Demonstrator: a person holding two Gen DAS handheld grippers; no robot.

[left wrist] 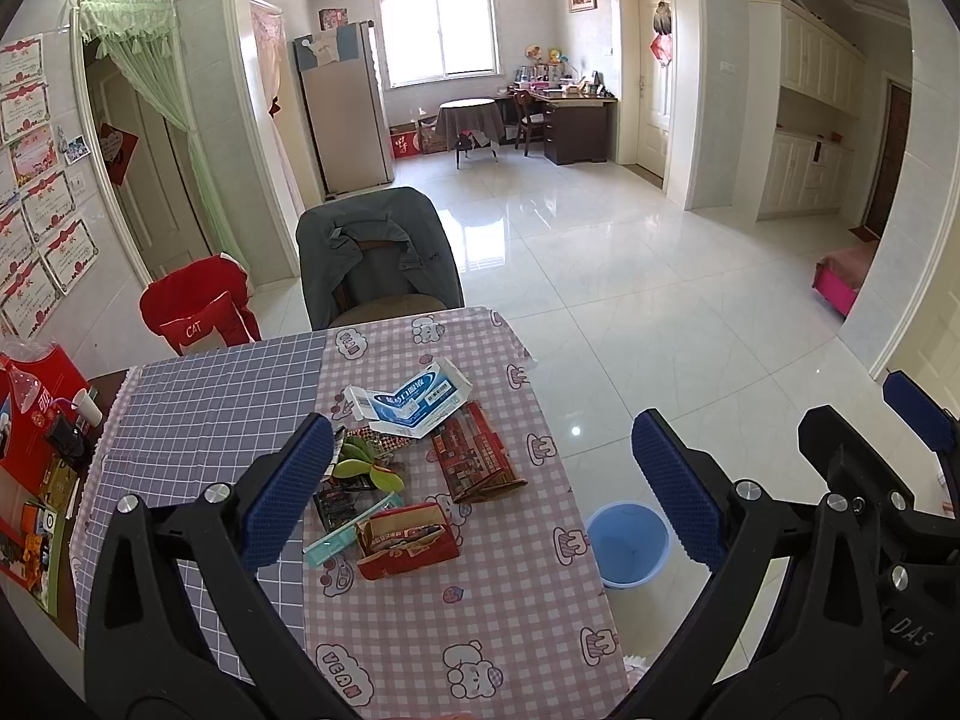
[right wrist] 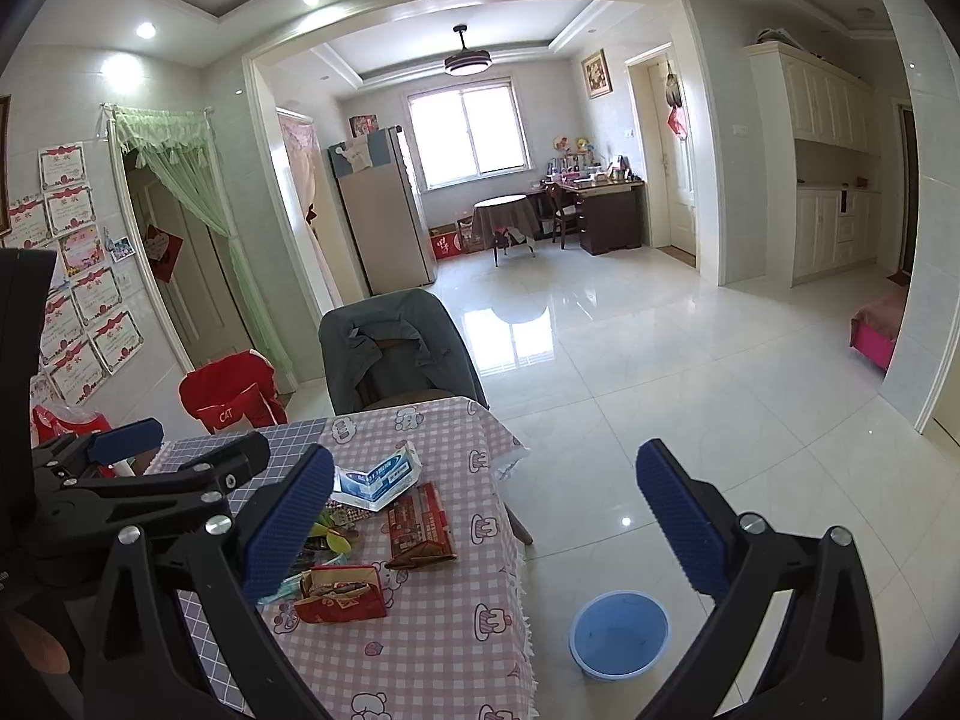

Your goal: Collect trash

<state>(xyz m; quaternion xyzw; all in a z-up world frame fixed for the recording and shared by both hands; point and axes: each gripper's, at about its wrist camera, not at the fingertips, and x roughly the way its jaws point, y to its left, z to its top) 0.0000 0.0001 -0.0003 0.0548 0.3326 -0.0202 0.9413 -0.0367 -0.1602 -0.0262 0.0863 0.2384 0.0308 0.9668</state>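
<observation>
With both the left gripper (left wrist: 480, 480) and right gripper (right wrist: 486, 525) spread wide and empty above the bench (left wrist: 480, 630), a grab at the light, overlapping cartons (left wrist: 414, 399) may scatter them past the bin (left wrist: 627, 543).

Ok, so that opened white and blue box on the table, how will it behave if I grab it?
The white and blue box looks like thin card with its flaps splayed open, so it probably flexes and crushes under the fingers. It seems empty, so likely very light. It lies partly over other litter rather than flat on the tablecloth, so a push may slide it or drag its neighbours.
</observation>
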